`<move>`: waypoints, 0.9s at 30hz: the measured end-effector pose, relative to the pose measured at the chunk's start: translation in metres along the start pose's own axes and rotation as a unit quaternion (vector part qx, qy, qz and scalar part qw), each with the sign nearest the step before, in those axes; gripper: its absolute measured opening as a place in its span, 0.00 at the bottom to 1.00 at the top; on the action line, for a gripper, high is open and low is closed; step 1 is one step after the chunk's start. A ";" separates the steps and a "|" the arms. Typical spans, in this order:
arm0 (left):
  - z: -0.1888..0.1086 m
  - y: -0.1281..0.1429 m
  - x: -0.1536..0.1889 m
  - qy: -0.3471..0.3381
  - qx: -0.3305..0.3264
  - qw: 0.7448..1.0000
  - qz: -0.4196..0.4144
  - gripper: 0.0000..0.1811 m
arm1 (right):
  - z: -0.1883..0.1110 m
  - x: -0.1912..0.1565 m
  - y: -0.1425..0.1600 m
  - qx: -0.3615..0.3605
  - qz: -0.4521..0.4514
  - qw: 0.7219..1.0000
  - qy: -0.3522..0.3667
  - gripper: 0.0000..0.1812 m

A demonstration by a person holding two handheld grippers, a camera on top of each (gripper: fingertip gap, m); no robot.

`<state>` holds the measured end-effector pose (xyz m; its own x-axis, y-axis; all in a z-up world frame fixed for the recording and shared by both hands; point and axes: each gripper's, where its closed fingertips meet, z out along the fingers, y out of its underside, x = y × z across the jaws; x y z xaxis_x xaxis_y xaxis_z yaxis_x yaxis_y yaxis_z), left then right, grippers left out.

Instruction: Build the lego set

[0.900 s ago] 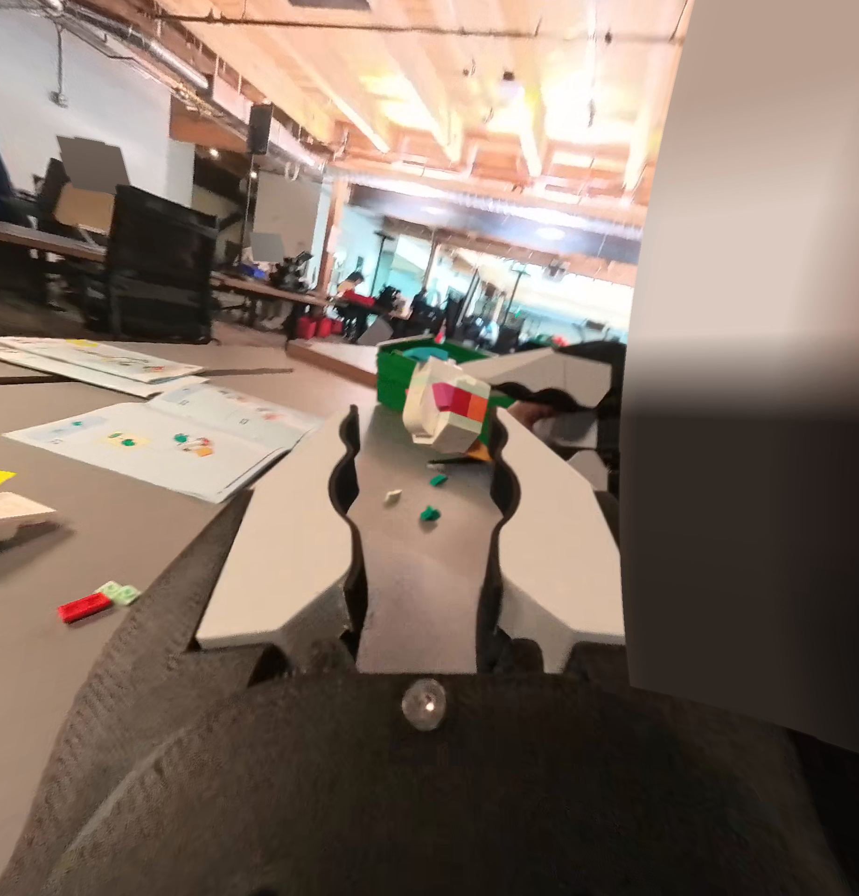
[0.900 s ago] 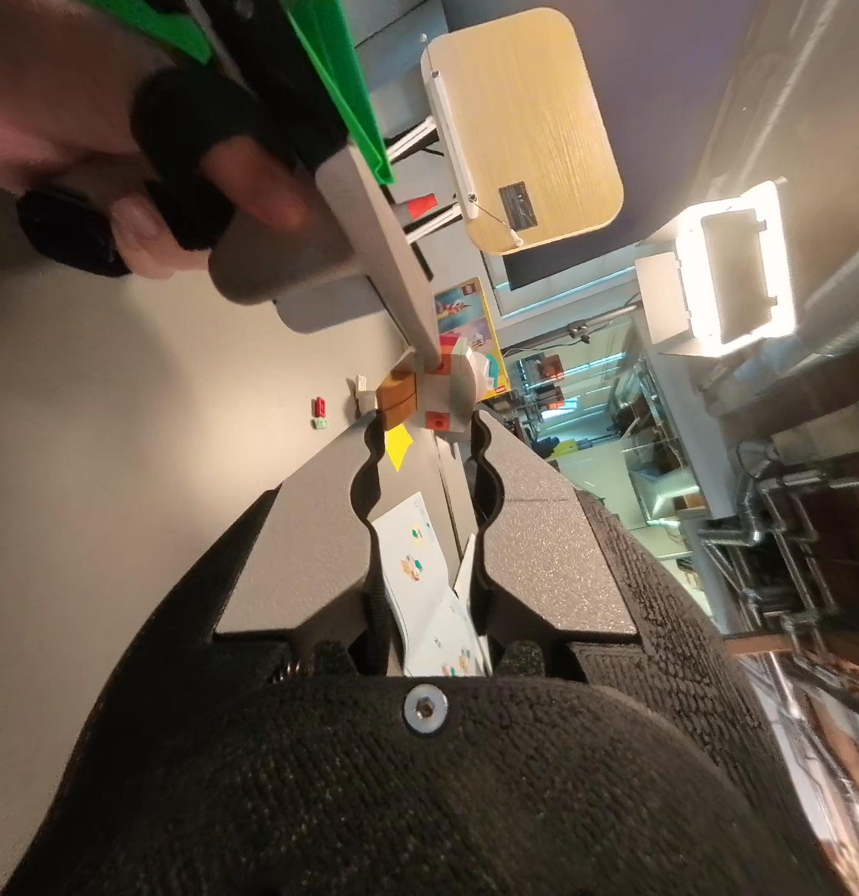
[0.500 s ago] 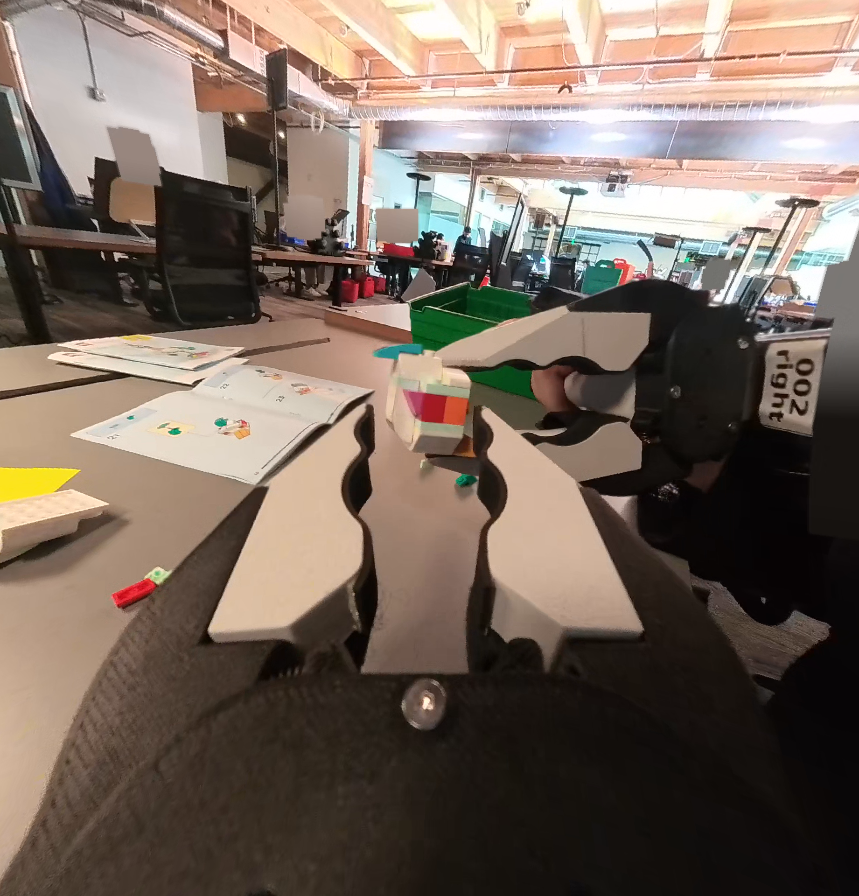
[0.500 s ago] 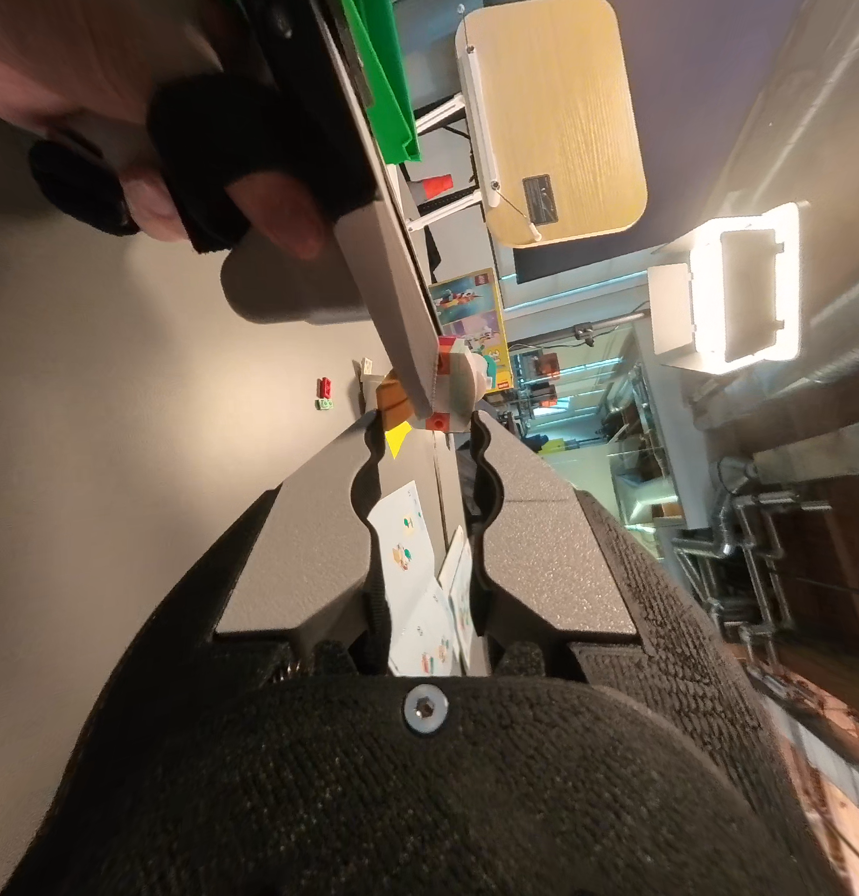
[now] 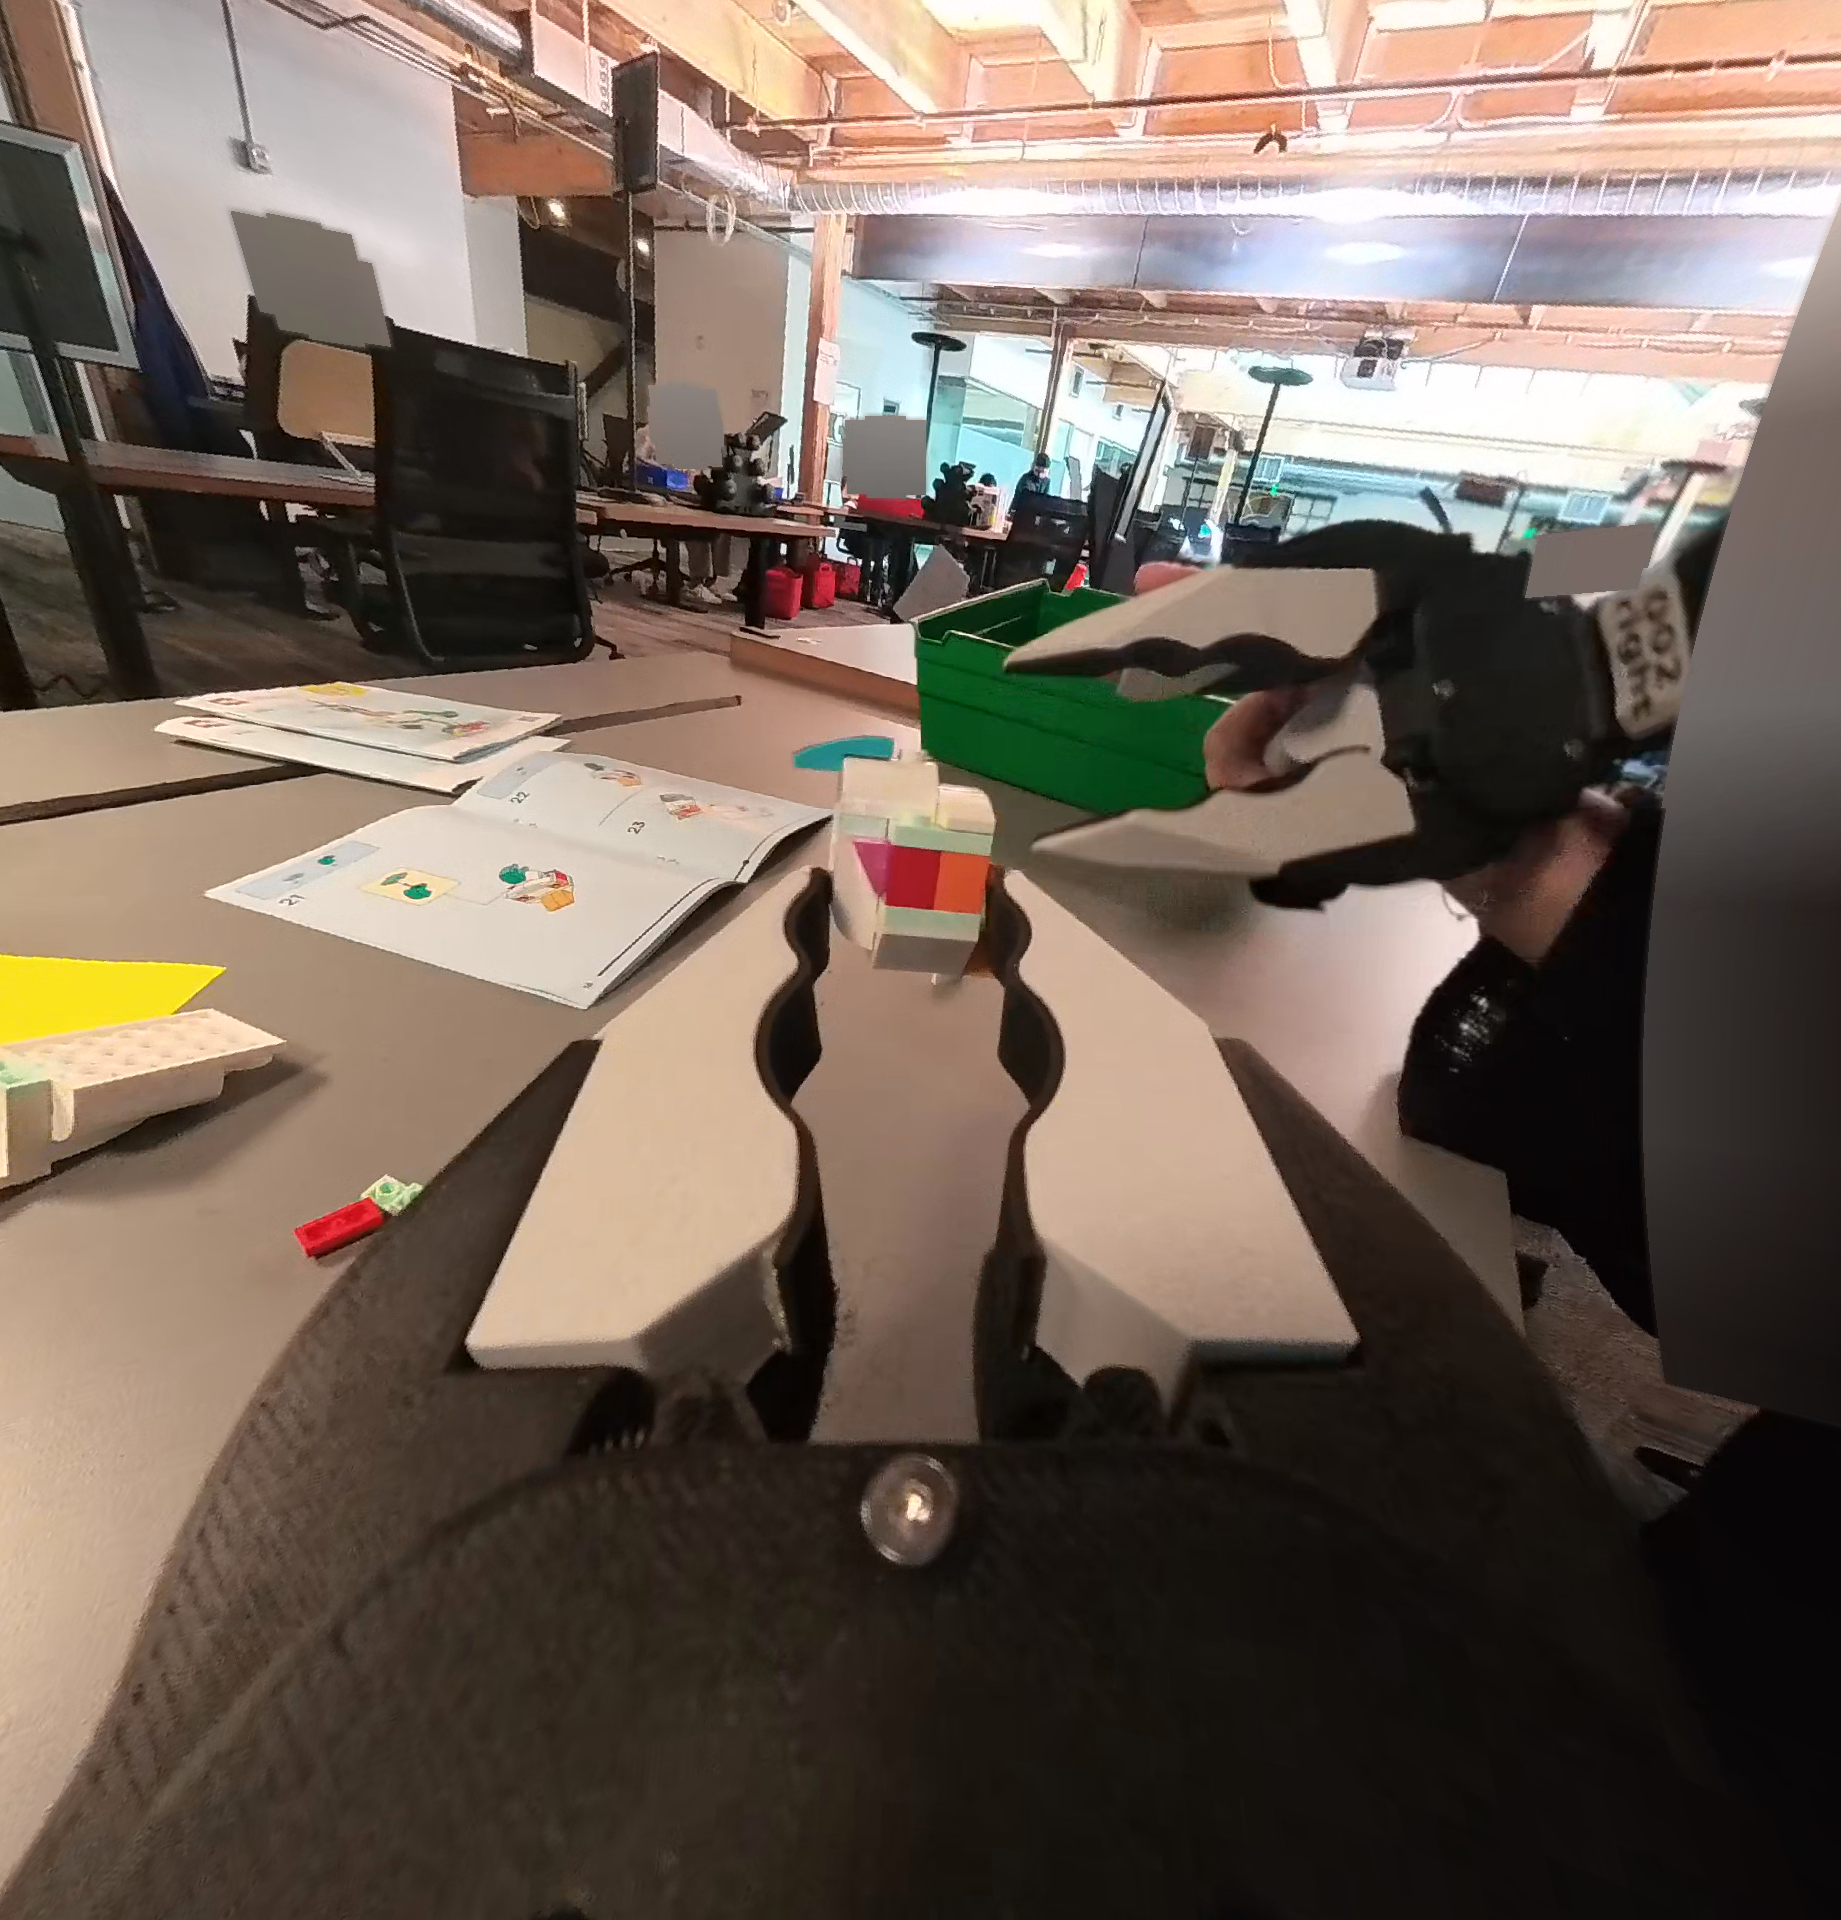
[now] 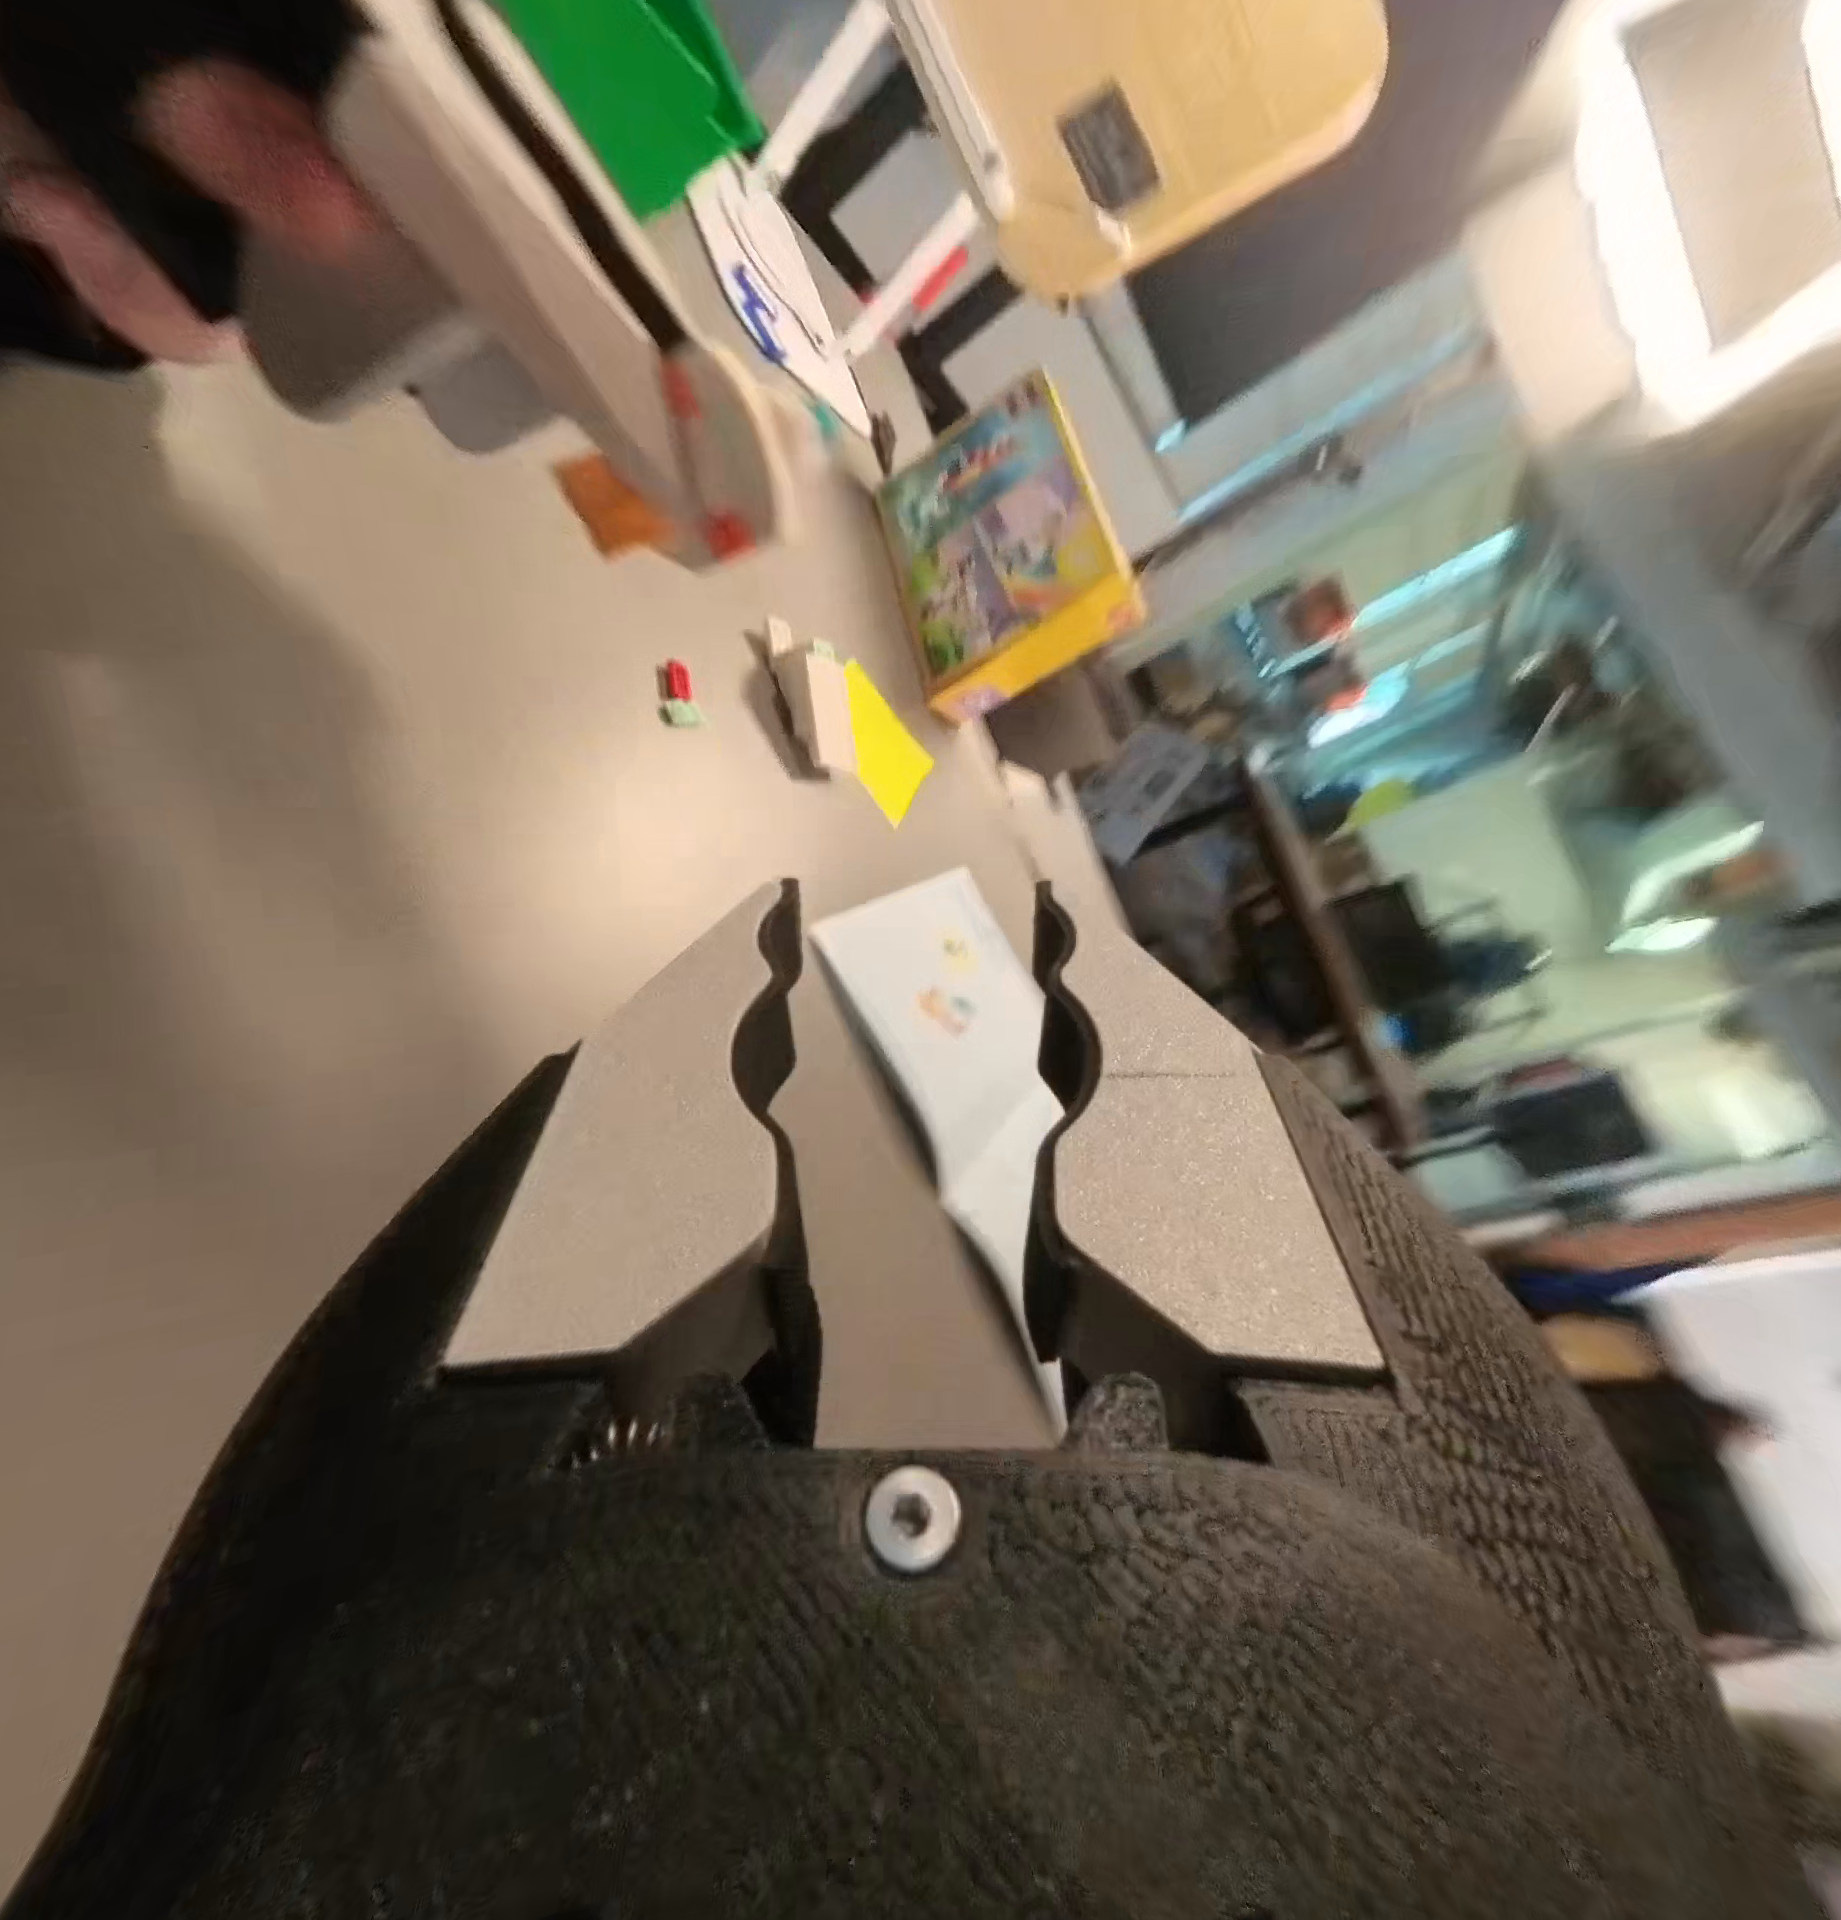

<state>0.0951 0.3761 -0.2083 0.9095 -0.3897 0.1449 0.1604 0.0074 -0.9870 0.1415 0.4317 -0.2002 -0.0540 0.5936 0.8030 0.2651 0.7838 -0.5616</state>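
Observation:
My left gripper [image 5: 903, 906] is shut on a small white lego assembly [image 5: 911, 868] with pink, red and orange bricks on its side, held above the grey table [image 5: 272, 1403]. My right gripper [image 6: 914, 899] is open and empty. In the left wrist view the right gripper [image 5: 1030, 753] hovers just right of the assembly, apart from it. The right wrist view is blurred; there the assembly [image 6: 718, 488] sits at the tip of the left gripper's finger [image 6: 542, 260], upper left.
An open instruction booklet [image 5: 521, 873] and a second one [image 5: 365, 722] lie on the table. A green bin [image 5: 1051, 727] stands behind. A white plate build [image 5: 116, 1081], yellow piece [image 5: 54, 997], red piece [image 5: 339, 1231] and light green piece [image 5: 394, 1195] lie left. The set's box [image 6: 1009, 551] stands far off. Spacing between my two grippers at the tips: around 8 cm. The white plate build [image 5: 116, 1081] is about 20 cm from my left fingertips. My right wrist view [image 6: 811, 687] looks at it from another angle.
My right gripper has drawn back from the assembly and stands apart from it, jaws open. My left gripper still holds the assembly and has turned it more upright.

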 end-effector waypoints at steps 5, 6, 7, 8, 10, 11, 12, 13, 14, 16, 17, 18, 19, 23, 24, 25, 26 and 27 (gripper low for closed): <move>0.003 0.002 0.006 0.015 -0.008 1.000 0.001 0.16 | -0.030 0.020 0.051 -0.044 0.288 0.956 -0.046 0.25; 0.004 0.003 0.006 0.018 -0.010 1.000 0.001 0.16 | -0.034 0.017 0.064 -0.066 0.324 0.942 -0.058 0.25; 0.004 0.003 0.007 0.019 -0.009 1.000 0.000 0.16 | -0.038 0.010 0.076 -0.089 0.355 0.927 -0.078 0.25; 0.005 0.002 0.008 0.022 -0.008 1.000 -0.001 0.16 | -0.041 -0.001 0.085 -0.111 0.383 0.911 -0.106 0.25; 0.005 0.002 0.009 0.025 -0.007 1.000 -0.002 0.16 | -0.045 -0.024 0.096 -0.142 0.407 0.888 -0.157 0.23; 0.005 0.002 0.009 0.026 -0.007 1.000 -0.003 0.16 | -0.046 -0.035 0.096 -0.148 0.410 0.881 -0.182 0.21; 0.004 0.002 0.009 0.027 -0.008 1.000 -0.003 0.16 | -0.046 -0.045 0.095 -0.151 0.414 0.875 -0.202 0.20; 0.004 0.002 0.009 0.028 -0.008 1.000 -0.003 0.16 | -0.046 -0.052 0.094 -0.152 0.417 0.870 -0.215 0.18; 0.004 0.003 0.009 0.030 -0.009 1.000 -0.004 0.16 | -0.044 -0.058 0.094 -0.154 0.420 0.866 -0.223 0.18; 0.005 0.004 0.010 0.034 -0.011 0.999 -0.008 0.16 | -0.041 -0.064 0.098 -0.165 0.416 0.867 -0.222 0.16; 0.005 0.005 0.010 0.035 -0.013 0.999 -0.010 0.16 | -0.040 -0.065 0.101 -0.173 0.411 0.868 -0.218 0.16; 0.006 0.006 0.010 0.036 -0.016 0.999 -0.013 0.16 | -0.039 -0.067 0.103 -0.179 0.408 0.868 -0.218 0.15; 0.006 0.007 0.010 0.037 -0.019 0.999 -0.015 0.16 | -0.038 -0.069 0.105 -0.182 0.409 0.867 -0.220 0.14; 0.007 0.008 0.010 0.040 -0.024 0.999 -0.018 0.16 | -0.036 -0.069 0.106 -0.179 0.417 0.864 -0.219 0.13; 0.007 0.009 0.010 0.041 -0.024 0.999 -0.019 0.16 | -0.035 -0.067 0.105 -0.175 0.419 0.865 -0.215 0.13; 0.007 0.009 0.011 0.042 -0.025 0.999 -0.019 0.16 | -0.034 -0.065 0.104 -0.171 0.422 0.865 -0.212 0.13; 0.007 0.009 0.011 0.043 -0.026 0.999 -0.020 0.16 | -0.033 -0.064 0.103 -0.167 0.424 0.865 -0.209 0.12; 0.007 0.010 0.011 0.044 -0.027 0.998 -0.021 0.16 | -0.033 -0.063 0.103 -0.165 0.425 0.866 -0.207 0.11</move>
<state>0.1096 0.3786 -0.2156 0.8644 -0.4688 0.1815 0.1744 -0.0589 -0.9829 0.2035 0.4692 -0.3018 -0.0268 0.9984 -0.0508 0.6357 -0.0222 -0.7716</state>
